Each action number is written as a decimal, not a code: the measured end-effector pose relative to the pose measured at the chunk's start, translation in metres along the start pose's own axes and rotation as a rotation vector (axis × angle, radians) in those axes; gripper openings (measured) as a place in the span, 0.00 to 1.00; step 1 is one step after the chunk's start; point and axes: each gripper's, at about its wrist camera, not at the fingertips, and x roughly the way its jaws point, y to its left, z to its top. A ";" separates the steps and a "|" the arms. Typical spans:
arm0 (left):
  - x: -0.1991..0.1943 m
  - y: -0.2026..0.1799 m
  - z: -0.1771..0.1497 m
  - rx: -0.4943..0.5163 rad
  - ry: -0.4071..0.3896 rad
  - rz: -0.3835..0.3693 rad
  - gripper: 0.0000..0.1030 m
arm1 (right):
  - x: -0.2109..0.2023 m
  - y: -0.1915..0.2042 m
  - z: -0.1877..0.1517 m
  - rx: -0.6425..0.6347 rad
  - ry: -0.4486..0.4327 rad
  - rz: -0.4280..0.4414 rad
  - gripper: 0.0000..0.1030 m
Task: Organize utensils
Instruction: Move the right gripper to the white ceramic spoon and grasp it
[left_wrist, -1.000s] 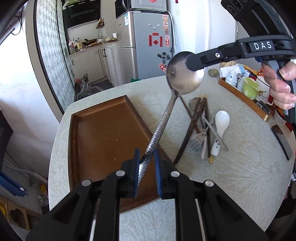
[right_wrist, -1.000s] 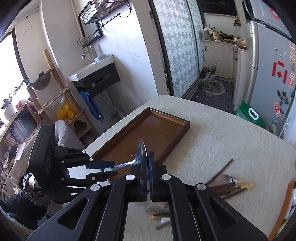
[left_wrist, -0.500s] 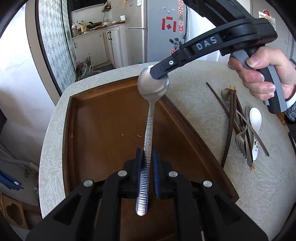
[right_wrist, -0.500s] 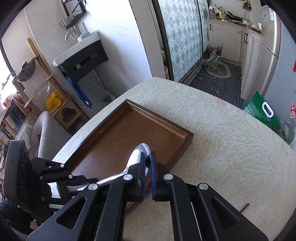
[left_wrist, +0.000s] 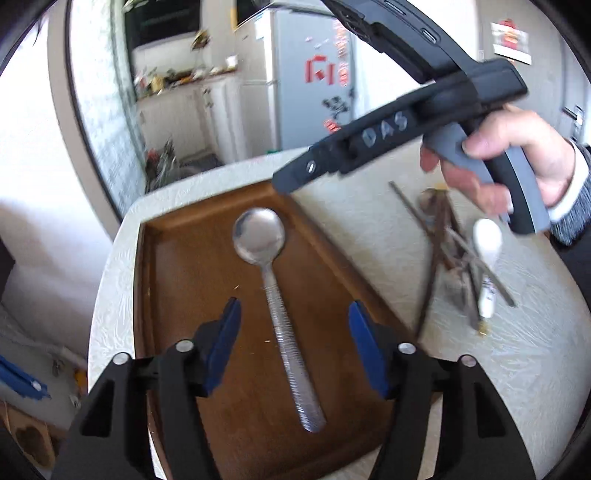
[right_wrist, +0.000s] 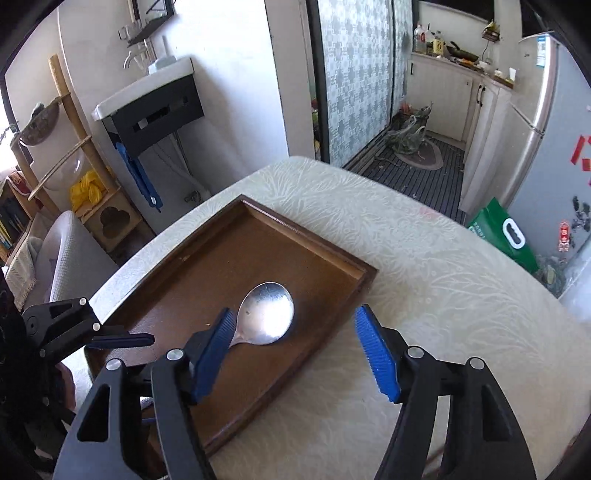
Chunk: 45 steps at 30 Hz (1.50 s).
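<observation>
A metal spoon (left_wrist: 275, 306) lies flat on the floor of the brown wooden tray (left_wrist: 166, 295), bowl at the far end. My left gripper (left_wrist: 293, 332) hovers over its ribbed handle with jaws opening, and the blue pads (left_wrist: 221, 343) are well clear of it. In the right wrist view the spoon bowl (right_wrist: 266, 314) sits in the tray (right_wrist: 325, 251) just ahead of my right gripper (right_wrist: 295, 343). Its jaws are opening too, with nothing pressed between them. The right gripper (left_wrist: 291, 181) hangs above the tray's far right corner. The left gripper (right_wrist: 144, 338) shows at the tray's left end.
A loose pile of utensils (left_wrist: 454, 258) lies on the pale patterned table (left_wrist: 517, 350) right of the tray: dark chopsticks, a fork, a white ceramic spoon (left_wrist: 487, 243). A person's hand (left_wrist: 517, 158) holds the right gripper above them. A fridge (left_wrist: 306, 74) stands beyond the rounded table edge.
Both grippers were shut on the spoon, left on the handle and right on the bowl. Both have let go, and the spoon now lies flat in the tray.
</observation>
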 end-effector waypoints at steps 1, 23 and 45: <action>-0.007 -0.006 0.000 0.016 -0.013 -0.009 0.74 | -0.019 -0.006 -0.006 0.017 -0.021 -0.006 0.72; -0.007 -0.161 -0.016 0.156 0.059 -0.309 0.78 | -0.077 -0.097 -0.203 0.392 0.089 -0.029 0.40; 0.010 -0.183 -0.020 0.168 0.082 -0.294 0.77 | -0.123 -0.065 -0.207 0.319 0.023 0.086 0.05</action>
